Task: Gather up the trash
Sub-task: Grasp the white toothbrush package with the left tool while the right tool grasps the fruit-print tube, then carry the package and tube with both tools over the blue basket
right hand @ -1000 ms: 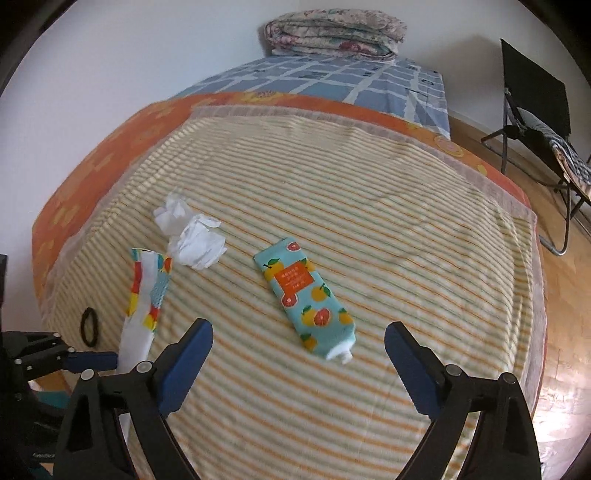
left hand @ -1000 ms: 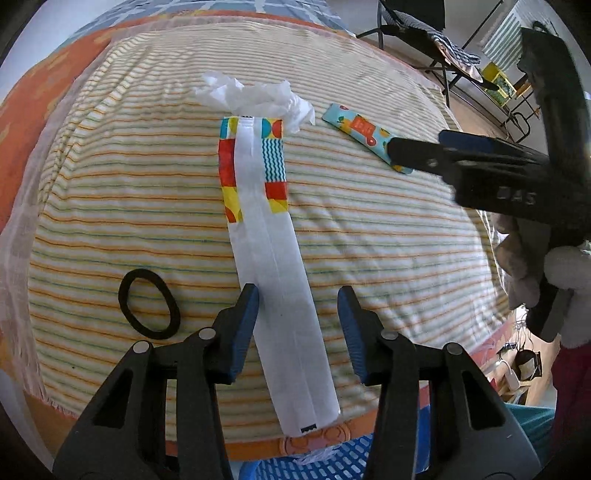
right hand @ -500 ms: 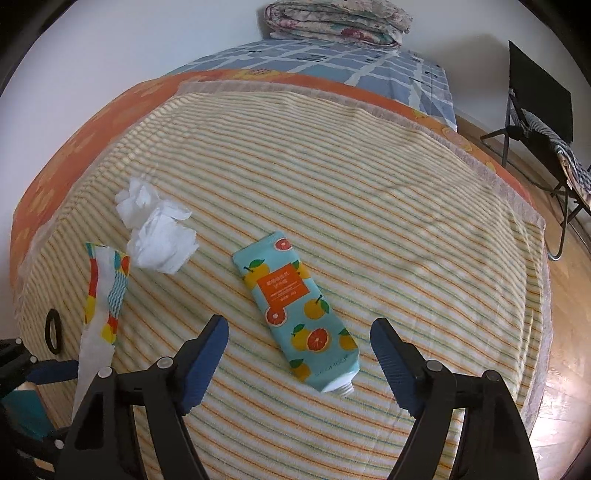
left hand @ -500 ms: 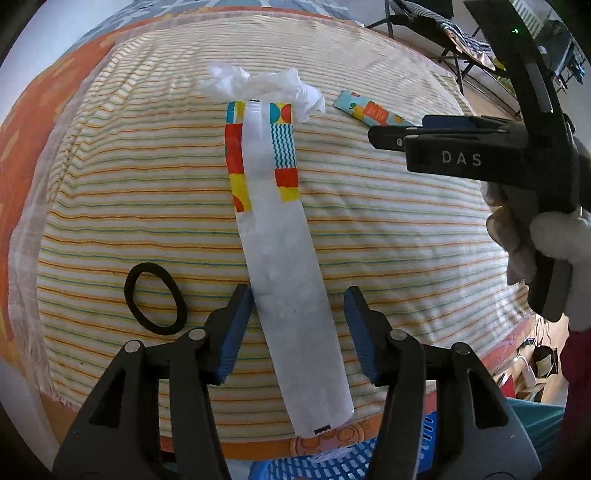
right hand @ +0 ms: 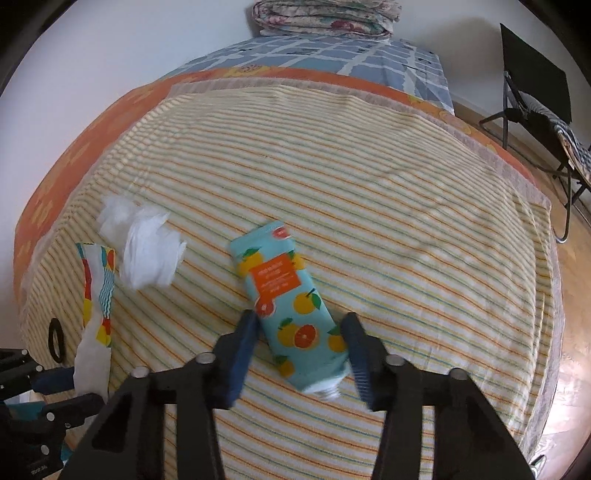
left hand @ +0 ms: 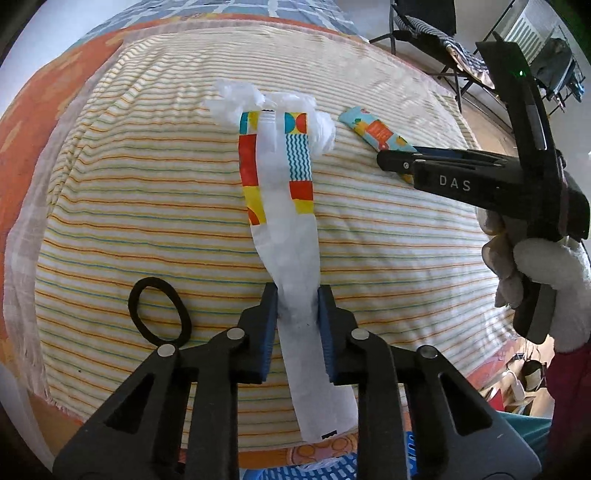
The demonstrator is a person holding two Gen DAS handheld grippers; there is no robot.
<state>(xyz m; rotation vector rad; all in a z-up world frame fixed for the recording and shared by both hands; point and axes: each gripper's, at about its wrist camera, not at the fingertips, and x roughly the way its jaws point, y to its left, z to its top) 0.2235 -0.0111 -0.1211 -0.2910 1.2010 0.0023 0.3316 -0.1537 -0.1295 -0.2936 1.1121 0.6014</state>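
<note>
A long white wrapper (left hand: 284, 206) with coloured blocks at its far end lies on the striped bed cover; it also shows in the right wrist view (right hand: 96, 295). My left gripper (left hand: 297, 310) is shut on its white part. A teal tube (right hand: 291, 310) printed with oranges lies on the cover; my right gripper (right hand: 300, 332) straddles it, its jaws close on both sides, contact unclear. The tube (left hand: 373, 133) shows partly behind the right gripper in the left wrist view. Crumpled white tissues (right hand: 144, 240) lie beyond the wrapper, also in the left wrist view (left hand: 266, 99).
A black hair tie (left hand: 159, 314) lies left of my left gripper. The striped cover (right hand: 369, 192) lies over an orange sheet. Folded quilts (right hand: 325, 14) sit at the bed's far end. A black folding chair (right hand: 535, 96) stands on the right. A blue basket (left hand: 332, 465) is below the bed edge.
My left gripper closed on the white wrapper, pinching it narrow. My right gripper moved down over the teal tube and its jaws narrowed around it.
</note>
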